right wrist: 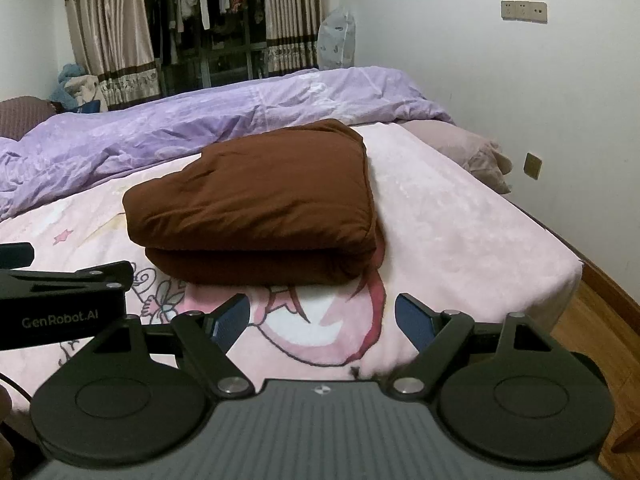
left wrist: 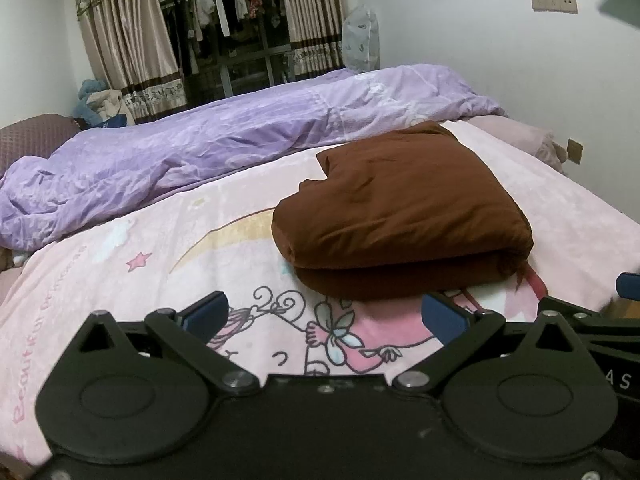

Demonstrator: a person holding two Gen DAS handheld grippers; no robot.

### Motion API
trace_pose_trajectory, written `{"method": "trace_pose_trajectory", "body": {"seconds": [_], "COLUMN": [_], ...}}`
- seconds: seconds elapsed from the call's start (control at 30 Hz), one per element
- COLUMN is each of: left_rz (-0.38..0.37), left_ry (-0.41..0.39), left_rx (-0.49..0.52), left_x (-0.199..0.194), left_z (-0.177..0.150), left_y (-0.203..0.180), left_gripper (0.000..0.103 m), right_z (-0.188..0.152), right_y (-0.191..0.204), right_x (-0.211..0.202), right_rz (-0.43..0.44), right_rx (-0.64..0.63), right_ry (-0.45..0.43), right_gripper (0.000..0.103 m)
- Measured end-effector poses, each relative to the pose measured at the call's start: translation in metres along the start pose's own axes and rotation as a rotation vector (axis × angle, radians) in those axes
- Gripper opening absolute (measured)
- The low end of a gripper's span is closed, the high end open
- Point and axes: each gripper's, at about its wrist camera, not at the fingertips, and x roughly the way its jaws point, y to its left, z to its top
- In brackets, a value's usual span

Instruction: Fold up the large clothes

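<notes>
A brown garment [left wrist: 400, 216] lies folded in a thick bundle on the pink cartoon blanket [left wrist: 160, 264]; it also shows in the right wrist view [right wrist: 256, 204]. My left gripper [left wrist: 326, 314] is open and empty, held just short of the bundle's near edge. My right gripper [right wrist: 322, 320] is open and empty, also just in front of the bundle. The left gripper's body [right wrist: 60, 304] shows at the left of the right wrist view. Neither gripper touches the garment.
A crumpled purple duvet [left wrist: 224, 136] lies along the far side of the bed. A pink pillow [right wrist: 464, 152] sits at the bed's right end by the white wall. The wooden floor [right wrist: 600, 340] is to the right. Curtains [left wrist: 128, 40] and hanging clothes are behind.
</notes>
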Motion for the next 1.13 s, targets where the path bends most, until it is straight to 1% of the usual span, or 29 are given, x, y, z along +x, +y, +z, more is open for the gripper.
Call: {"method": "trace_pose_trajectory", "body": {"seconds": [0.43,0.63,1.0,1.07,1.13], "left_rz": [-0.001,-0.043,-0.024,-0.016,-0.013], "left_ry": [0.001,0.010,0.013,0.002,-0.020], "left_rx": [-0.002,-0.042,-0.022,-0.019,-0.047], "left_x": [-0.0002,0.0017,0.0020,0.0007,-0.0010], "left_z": [0.0009,0.0015,0.0008,0.0004,-0.0004], "left_y": [-0.0008,0.0024,-0.0029,-0.0036,-0.0002], "left_gripper": [0.103,0.103,0.103,0.103,0.103], "right_z": [0.0002,0.0013,0.0012,0.0005,0.0001], "right_y": [0.0010,0.0002,0.0006,0.0010,0.0011], "right_x": [-0.0012,-0.0018,-0.0033,-0.0037,-0.0039], "right_rz": [-0.001,-0.002,-0.007,-0.006,-0.005], "right_rx": [0.000,0.001,-0.003,-0.001,-0.002], "right_ry": [-0.003,-0.004,-0.004,-0.004,-0.003], "right_gripper": [0.097,0.097,0.097,0.097,0.097]}}
